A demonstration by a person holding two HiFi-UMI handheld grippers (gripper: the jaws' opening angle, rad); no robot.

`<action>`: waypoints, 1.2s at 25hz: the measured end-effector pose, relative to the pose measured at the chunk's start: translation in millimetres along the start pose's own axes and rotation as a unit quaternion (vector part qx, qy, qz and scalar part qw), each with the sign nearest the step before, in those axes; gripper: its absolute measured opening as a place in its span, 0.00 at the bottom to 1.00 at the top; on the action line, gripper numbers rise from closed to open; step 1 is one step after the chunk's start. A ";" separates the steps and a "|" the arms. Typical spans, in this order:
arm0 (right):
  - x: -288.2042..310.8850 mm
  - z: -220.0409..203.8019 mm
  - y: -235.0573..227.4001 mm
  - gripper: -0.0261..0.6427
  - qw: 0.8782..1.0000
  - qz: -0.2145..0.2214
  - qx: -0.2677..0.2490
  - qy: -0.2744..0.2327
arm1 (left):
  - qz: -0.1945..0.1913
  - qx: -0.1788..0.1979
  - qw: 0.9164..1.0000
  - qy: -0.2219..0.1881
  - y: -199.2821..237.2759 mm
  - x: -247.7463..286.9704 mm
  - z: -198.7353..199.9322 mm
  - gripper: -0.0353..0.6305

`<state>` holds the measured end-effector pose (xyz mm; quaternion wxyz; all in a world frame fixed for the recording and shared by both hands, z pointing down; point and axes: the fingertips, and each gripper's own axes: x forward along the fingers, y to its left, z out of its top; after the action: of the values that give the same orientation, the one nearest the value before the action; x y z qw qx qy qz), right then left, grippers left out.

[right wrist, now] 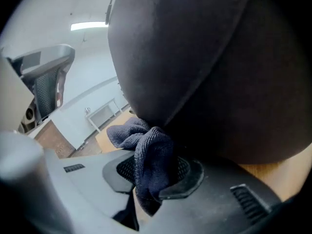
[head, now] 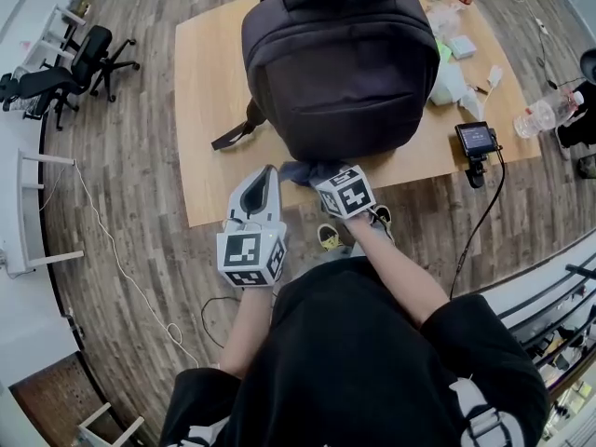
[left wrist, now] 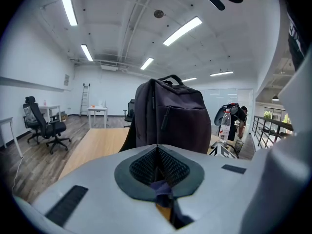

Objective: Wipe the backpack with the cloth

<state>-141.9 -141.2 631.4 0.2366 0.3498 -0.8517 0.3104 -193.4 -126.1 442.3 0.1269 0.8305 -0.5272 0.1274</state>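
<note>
A dark backpack stands upright on the wooden table and fills the right gripper view. My right gripper is shut on a dark blue cloth, whose bunched folds press against the backpack's lower front near the table's near edge. The left gripper hovers just left of the cloth, its jaws closed together, pointing at the backpack. A scrap of dark blue shows low in its slit; I cannot tell whether it is pinched.
On the table's right end stand a water bottle, a small screen device with a cable, and several small items. Office chairs stand on the wood floor at the left. A cable trails on the floor.
</note>
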 end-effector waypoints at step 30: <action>-163.3 -10.3 -167.8 0.17 0.985 -0.145 0.074 -0.061 | -0.060 0.009 0.998 -0.005 -39.2 23.2 6.2 0.08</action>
<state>89.6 -155.2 598.3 0.2002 0.5046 -0.7793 0.3130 -147.7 -131.7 441.5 0.1240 0.8626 -0.4754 0.1205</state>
